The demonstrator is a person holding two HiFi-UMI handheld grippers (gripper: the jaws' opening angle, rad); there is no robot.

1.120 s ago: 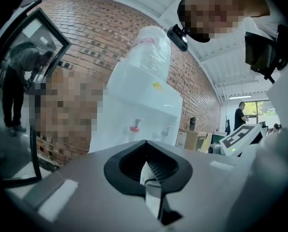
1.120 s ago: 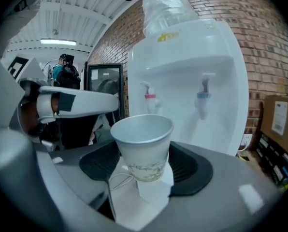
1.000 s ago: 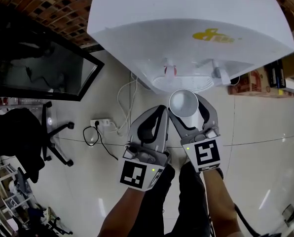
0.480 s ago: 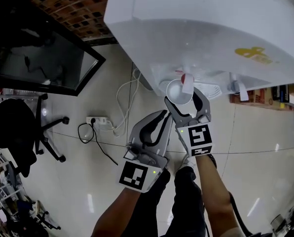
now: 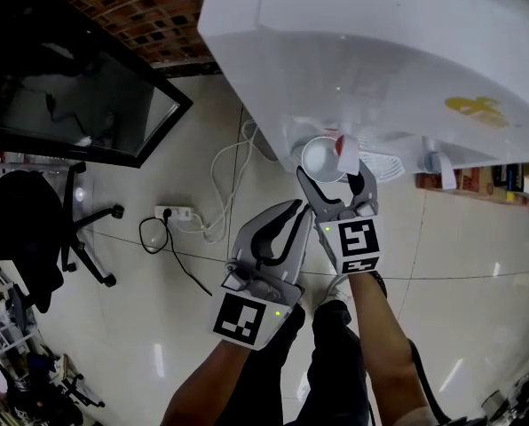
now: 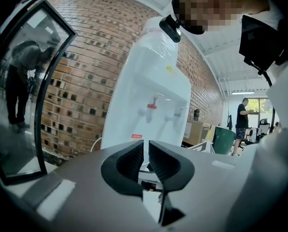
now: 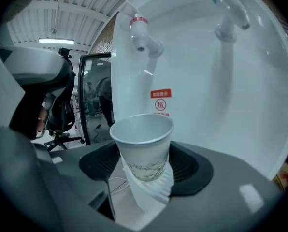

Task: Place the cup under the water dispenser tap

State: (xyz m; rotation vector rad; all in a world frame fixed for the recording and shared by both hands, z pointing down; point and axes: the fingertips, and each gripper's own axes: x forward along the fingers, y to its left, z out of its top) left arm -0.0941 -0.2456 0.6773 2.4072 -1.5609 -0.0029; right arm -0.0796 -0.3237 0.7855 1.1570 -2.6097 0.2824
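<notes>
Head view looks steeply down; both gripper views face the same water dispenser (image 5: pixel 380 51), right nearer.

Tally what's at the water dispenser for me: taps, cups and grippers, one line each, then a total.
Taps: 2, red-collared tap, second tap
Cup: 1
Grippers: 2, left gripper, right gripper
Total: 5

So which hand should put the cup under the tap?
Right. The right gripper holds the paper cup close under the red tap of the water dispenser. The left gripper is empty, jaws together, and sits farther back.
</notes>
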